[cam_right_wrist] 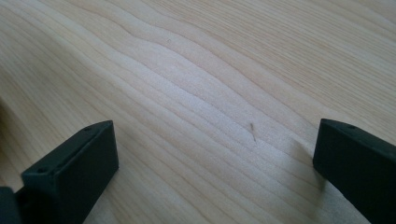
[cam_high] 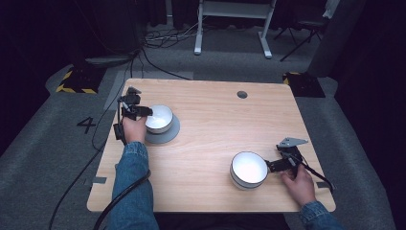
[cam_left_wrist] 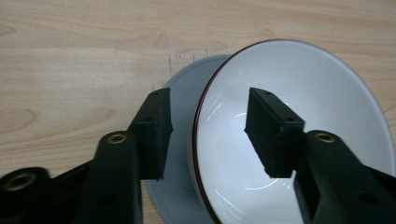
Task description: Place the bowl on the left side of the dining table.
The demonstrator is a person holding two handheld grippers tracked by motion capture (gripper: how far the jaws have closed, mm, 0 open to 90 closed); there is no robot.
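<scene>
On the table's left side, a white bowl (cam_high: 160, 117) sits on a grey plate (cam_high: 165, 136). My left gripper (cam_high: 147, 112) is open and straddles the bowl's near rim. In the left gripper view, one jaw stands outside over the grey plate (cam_left_wrist: 187, 86) and the other inside the bowl (cam_left_wrist: 303, 107), with the left gripper (cam_left_wrist: 208, 135) touching neither side. A second white bowl (cam_high: 249, 168) stands at the front right. My right gripper (cam_high: 270, 166) is just to its right, open. In the right gripper view, the right gripper (cam_right_wrist: 217, 133) holds nothing over bare wood.
The wooden table (cam_high: 215, 124) has a round cable hole (cam_high: 242, 94) near its far edge. Cables trail from both grippers off the near side. On the floor beyond are a desk frame (cam_high: 234, 28) and loose cables.
</scene>
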